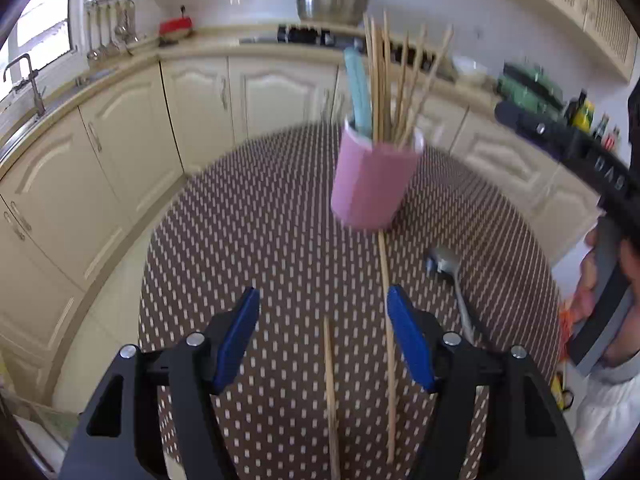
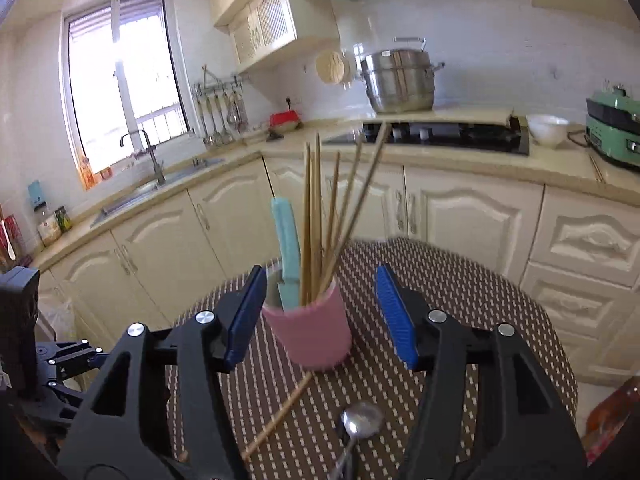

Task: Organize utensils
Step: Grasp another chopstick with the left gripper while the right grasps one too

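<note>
A pink cup (image 1: 370, 184) stands on the dotted brown table (image 1: 260, 216) and holds several wooden chopsticks (image 1: 394, 80) and a light blue utensil handle (image 1: 358, 92). Two loose chopsticks lie on the table: one (image 1: 387, 320) runs from the cup's base back past my right finger, one (image 1: 331, 392) lies between my fingers. A metal spoon (image 1: 450, 268) lies to the right. My left gripper (image 1: 323, 304) is open and empty above the table. My right gripper (image 2: 320, 292) is open and empty, with the cup (image 2: 310, 330) in the gap beyond its tips. The spoon (image 2: 360, 426) and a chopstick (image 2: 280, 416) lie below it.
Cream cabinets (image 2: 460, 208) and a counter curve behind the table, with a sink (image 2: 156, 184), a stove (image 2: 440, 136) and a steel pot (image 2: 400, 80). The right gripper's body and the hand on it (image 1: 600, 240) show at the right edge of the left wrist view.
</note>
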{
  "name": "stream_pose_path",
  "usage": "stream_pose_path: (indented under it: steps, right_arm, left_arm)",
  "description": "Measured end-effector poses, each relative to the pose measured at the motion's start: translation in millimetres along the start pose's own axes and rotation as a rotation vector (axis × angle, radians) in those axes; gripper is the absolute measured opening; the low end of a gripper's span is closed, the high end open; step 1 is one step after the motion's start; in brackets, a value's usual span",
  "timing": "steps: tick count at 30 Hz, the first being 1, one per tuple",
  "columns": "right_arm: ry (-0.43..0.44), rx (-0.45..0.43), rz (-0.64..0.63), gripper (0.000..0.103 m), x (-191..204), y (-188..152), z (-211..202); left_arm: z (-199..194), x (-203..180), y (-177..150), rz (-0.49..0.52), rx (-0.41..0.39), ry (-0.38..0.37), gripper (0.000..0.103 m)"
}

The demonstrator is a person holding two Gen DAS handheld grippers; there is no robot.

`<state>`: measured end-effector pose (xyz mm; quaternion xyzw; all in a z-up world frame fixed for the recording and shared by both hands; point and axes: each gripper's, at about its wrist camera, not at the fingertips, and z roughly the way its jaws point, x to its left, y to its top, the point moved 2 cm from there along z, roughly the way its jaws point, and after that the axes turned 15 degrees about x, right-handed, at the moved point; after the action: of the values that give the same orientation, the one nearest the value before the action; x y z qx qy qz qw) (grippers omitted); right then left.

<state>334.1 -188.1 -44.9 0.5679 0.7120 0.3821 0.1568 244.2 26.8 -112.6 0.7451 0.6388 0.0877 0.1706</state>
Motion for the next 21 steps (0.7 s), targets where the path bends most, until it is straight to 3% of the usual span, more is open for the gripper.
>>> stream_pose_path:
  steps: [4,12,15,16,17,21]
  right_arm:
    - [-0.028,0.128,-0.014,0.057,-6.9,-34.5,8.1]
    - [-0.033,0.277,0.007,0.057,-7.8,-77.0,22.8]
    - [-0.024,0.308,0.016,0.057,-4.0,-82.4,29.9]
    - [-0.016,0.314,0.017,0.057,-1.3,-83.3,31.8]
    - [-0.004,0.322,0.019,0.057,1.6,-83.5,34.6]
    - [0.021,0.355,0.006,0.057,19.9,-82.7,48.0]
  left_arm:
    - [25.4,-4.3,-29.3,0.038,0.121,0.025,0.065]
    - [62.6,-8.5,-58.0,0.049,0.267,0.057,0.04]
    - [66.2,-9.1,-60.1,0.056,0.253,0.067,0.033]
    - [66.5,-7.8,-59.1,0.05,0.245,0.069,0.016]
    - [68.1,-5.9,-57.3,0.044,0.239,0.07,0.008]
    - [72.3,1.6,-43.8,0.001,0.209,0.046,0.006]
